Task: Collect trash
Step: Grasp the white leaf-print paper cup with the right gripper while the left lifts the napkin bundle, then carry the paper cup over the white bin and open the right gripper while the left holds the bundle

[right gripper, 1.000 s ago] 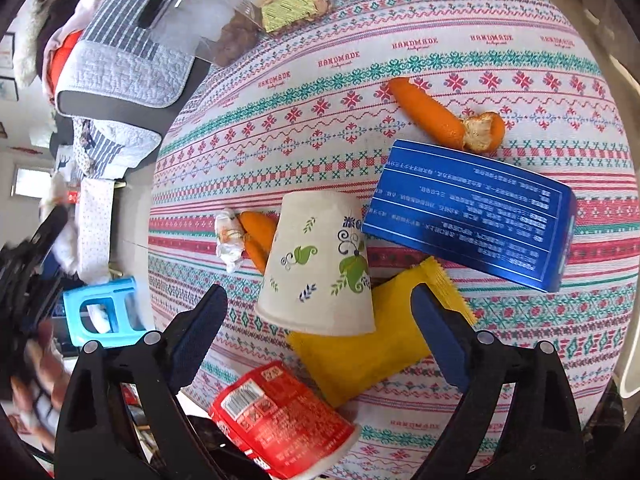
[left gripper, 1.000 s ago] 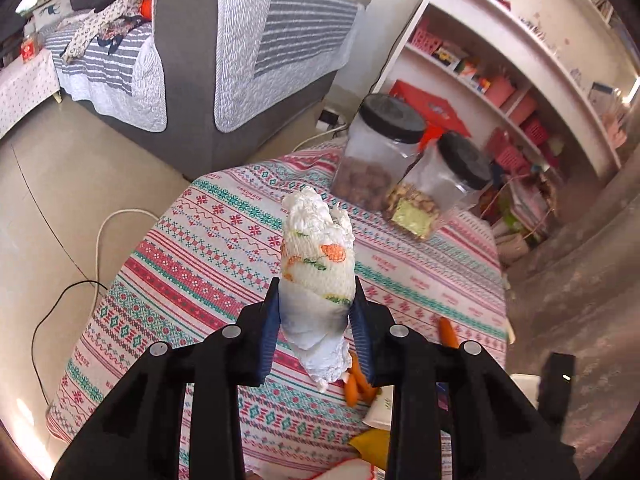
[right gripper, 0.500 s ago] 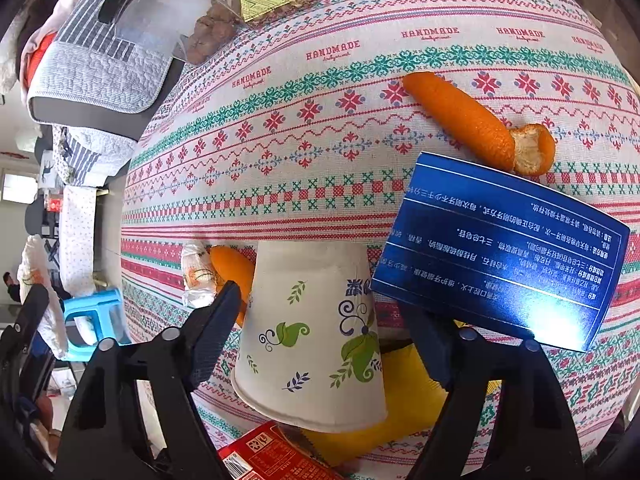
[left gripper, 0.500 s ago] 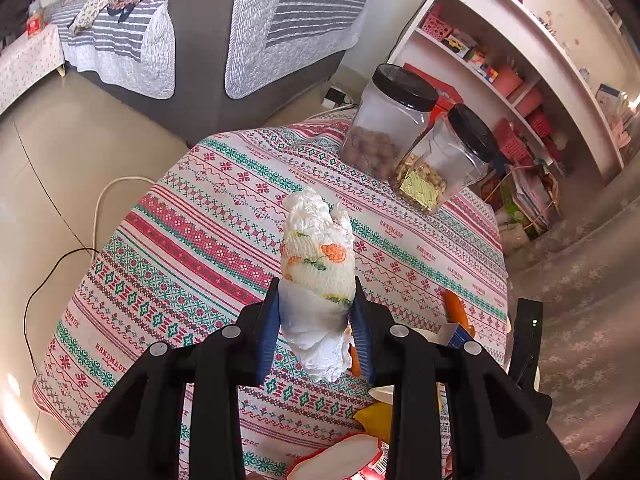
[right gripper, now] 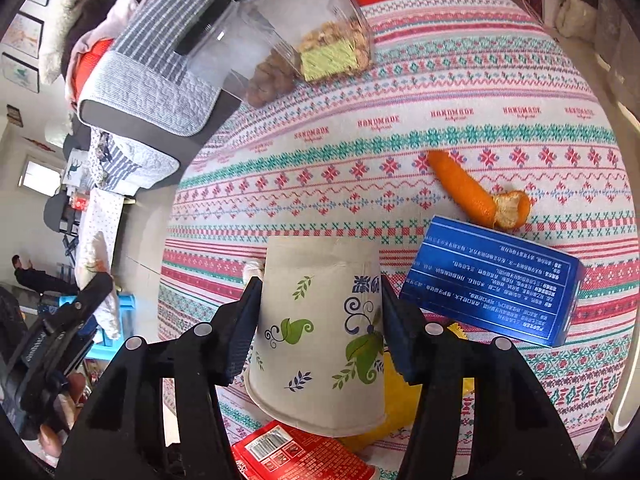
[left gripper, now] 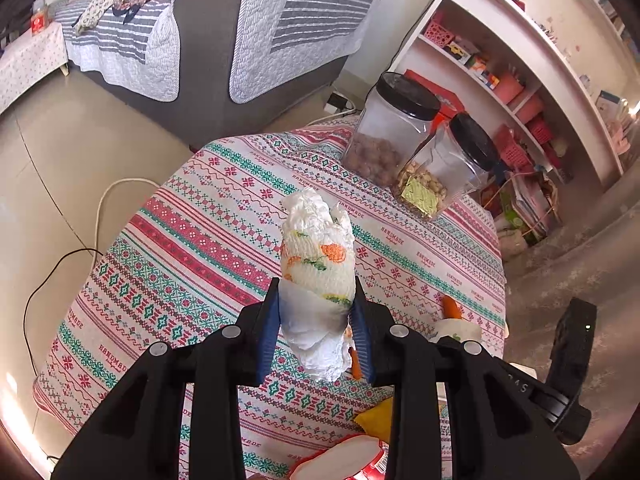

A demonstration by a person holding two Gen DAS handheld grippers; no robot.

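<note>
At our twelve o'clock two clear black-lidded plastic jars [right gripper: 304, 52] stand on the patterned tablecloth [right gripper: 460, 92]. The curled orange peel [right gripper: 476, 196] lies at two o'clock, just behind the flat blue cardboard box [right gripper: 492, 280].

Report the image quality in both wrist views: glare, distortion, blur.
Left wrist: strong fisheye bending, dark vignette corners, sun glare low left on the floor, crumpled tissue sharp. Right wrist: same bending, sheen on the blue box, paper cup sharp.

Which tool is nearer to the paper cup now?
Right. The right tool is closing around the paper cup, with the cup between its pads. The left tool is off to the side, holding a crumpled tissue.
</note>
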